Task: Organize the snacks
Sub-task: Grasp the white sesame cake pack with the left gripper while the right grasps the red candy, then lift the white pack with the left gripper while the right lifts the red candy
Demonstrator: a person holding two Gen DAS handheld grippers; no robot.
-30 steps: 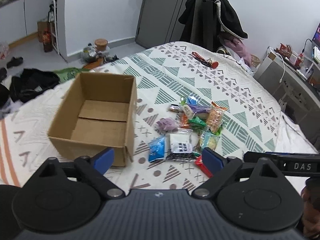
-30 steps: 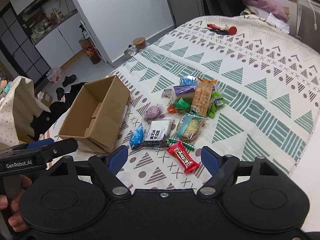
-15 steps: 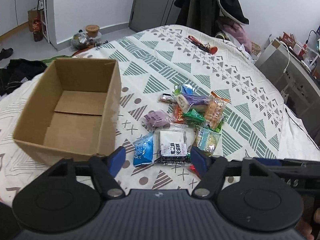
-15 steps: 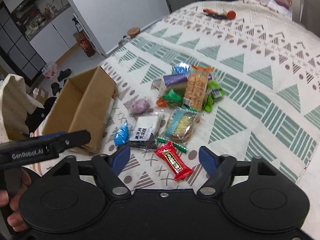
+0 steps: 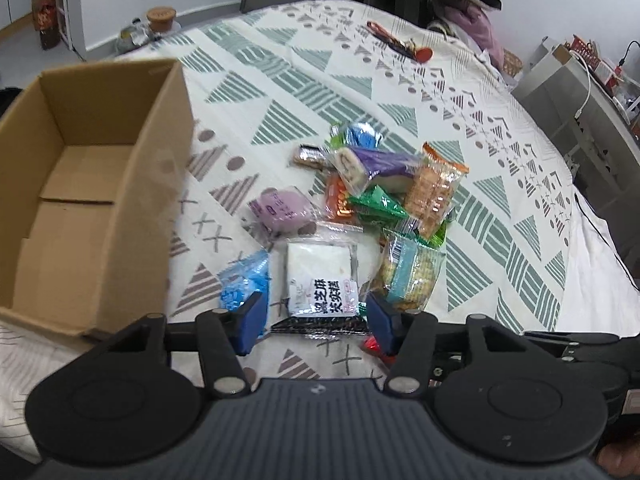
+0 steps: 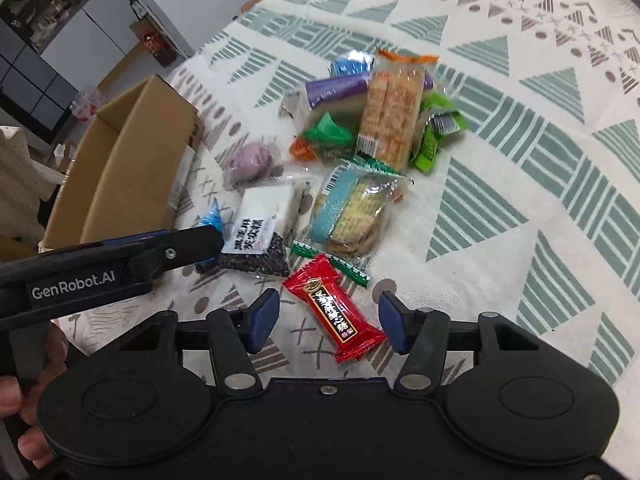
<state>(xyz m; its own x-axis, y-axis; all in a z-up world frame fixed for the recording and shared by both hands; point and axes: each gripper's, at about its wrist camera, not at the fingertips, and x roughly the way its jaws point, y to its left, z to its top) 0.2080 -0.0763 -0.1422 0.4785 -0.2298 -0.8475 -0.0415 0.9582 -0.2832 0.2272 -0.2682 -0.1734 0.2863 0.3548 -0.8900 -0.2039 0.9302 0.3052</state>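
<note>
Cardboard box (image 5: 86,184) stood empty at the left on the bed (image 5: 500,216), the snack pile (image 5: 380,200) just to its right. Both grippers hovered with jaws wide apart and holding nothing: the left gripper (image 5: 314,318) over the white sesame packet (image 5: 322,276), the right gripper (image 6: 328,318) around the red candy (image 6: 334,312). Picking looked about to begin; next, lower and close. Open bedspread lay right.

Both wrist views overlook the snack pile (image 5: 372,216) closely
</note>
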